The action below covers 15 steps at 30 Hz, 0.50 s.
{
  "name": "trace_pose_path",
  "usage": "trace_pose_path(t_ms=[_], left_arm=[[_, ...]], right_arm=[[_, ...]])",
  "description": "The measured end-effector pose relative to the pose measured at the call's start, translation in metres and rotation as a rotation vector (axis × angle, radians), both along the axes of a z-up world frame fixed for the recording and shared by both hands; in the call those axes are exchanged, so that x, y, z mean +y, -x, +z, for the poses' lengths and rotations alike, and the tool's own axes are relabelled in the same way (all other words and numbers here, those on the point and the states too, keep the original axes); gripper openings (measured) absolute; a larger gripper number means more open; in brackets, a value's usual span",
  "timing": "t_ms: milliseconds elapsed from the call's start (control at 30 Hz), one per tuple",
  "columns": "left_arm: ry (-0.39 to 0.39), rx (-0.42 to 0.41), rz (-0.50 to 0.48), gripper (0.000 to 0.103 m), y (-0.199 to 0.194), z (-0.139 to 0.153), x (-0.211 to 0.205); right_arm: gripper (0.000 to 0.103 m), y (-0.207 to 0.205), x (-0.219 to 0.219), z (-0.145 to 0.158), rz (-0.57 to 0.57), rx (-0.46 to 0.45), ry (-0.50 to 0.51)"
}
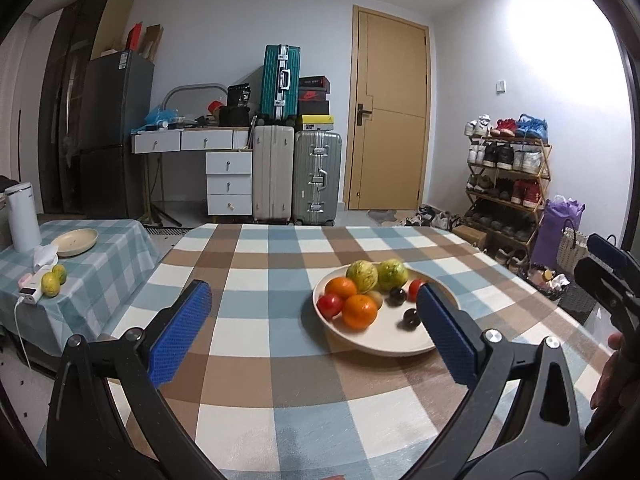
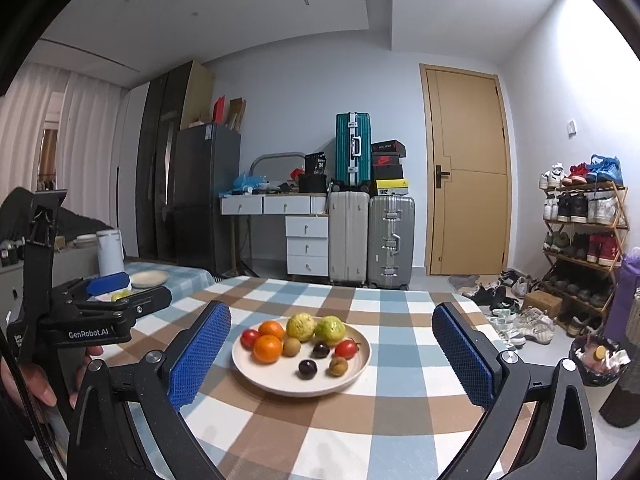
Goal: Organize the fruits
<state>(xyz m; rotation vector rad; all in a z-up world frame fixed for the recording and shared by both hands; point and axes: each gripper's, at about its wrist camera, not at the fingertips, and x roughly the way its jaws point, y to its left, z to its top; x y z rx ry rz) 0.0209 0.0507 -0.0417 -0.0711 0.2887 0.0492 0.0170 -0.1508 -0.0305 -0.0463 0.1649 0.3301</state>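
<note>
A round cream ceramic plate point(image 2: 352, 376) on the checked tablecloth point(image 2: 360, 432) holds two oranges point(image 2: 267, 348), two green-yellow guavas point(image 2: 301, 327), red tomatoes point(image 2: 346, 349) and dark plums point(image 2: 307, 369). Both the left gripper point(image 1: 312, 332) and right gripper point(image 2: 326, 354) are spread wide and empty, blue-padded fingers point(image 2: 198, 354) above the cloth, touching nothing.

Bare checked tablecloth point(image 2: 400, 412) all round the crowded fruit plate point(image 2: 256, 376), open approach from every side.

Both wrist views face shared fruit plate point(image 1: 400, 346).
</note>
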Motion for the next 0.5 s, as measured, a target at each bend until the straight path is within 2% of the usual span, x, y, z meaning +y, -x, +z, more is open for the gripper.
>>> trace_pose_path(t_ms=[267, 500], left_arm=[[-0.042, 0.028, 0.028, 0.102, -0.015, -0.023, -0.006], [-0.047, 0.032, 0.022, 0.102, -0.020, -0.027, -0.008]], right_arm=[[0.103, -0.019, 0.001, -0.025, -0.047, 0.070, 0.030], [0.103, -0.028, -0.001, -0.030, -0.042, 0.107, 0.028]])
